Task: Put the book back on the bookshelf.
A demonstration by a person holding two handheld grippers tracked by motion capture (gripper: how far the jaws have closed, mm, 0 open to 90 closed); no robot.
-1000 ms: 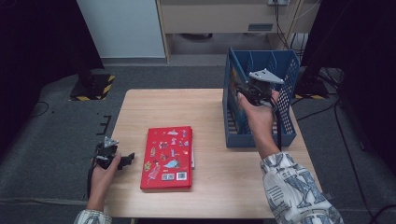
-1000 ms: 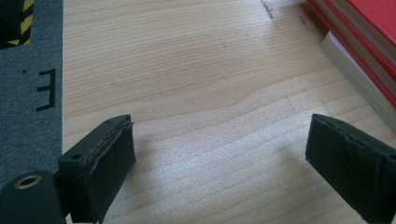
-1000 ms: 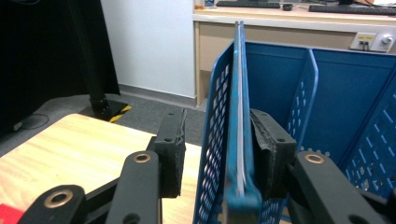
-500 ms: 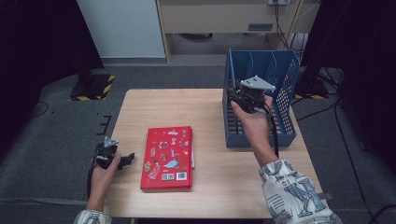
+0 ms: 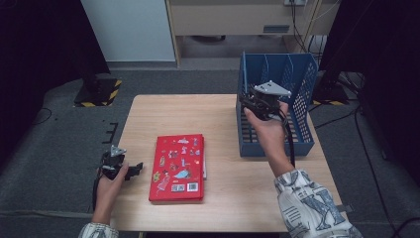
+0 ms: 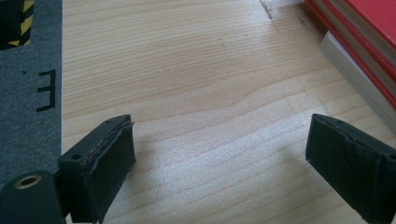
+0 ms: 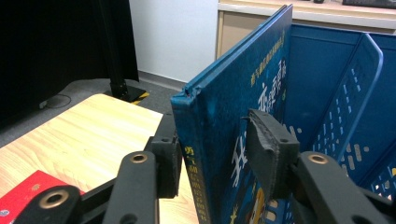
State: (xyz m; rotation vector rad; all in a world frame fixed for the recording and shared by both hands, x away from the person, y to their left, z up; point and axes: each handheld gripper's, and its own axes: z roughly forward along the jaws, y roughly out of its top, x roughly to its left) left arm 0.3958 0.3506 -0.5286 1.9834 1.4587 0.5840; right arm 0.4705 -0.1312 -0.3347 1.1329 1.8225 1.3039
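Reaching with the right gripper into the blue rack, at about 2 o'clock on the table. Having just opened its two black jaws a little. Standing them on both sides of a blue book, one by the spine and one by the front cover. Looking a bit apart from the cover on that side, so not squeezing the book. Leaving the blue book standing up tall in the rack, at its 9 o'clock wall. Wrapping the right hand around the gripper from 6 o'clock.

Resting the left gripper low over the wood at about 8 o'clock on the table, with the left hand behind it. Holding its jaws wide open and gripping nothing, with bare wood between them. Pointing toward 3 o'clock, at a red book just beside it. Lying flat, that red book, near 6 o'clock on the table, well apart from the rack.
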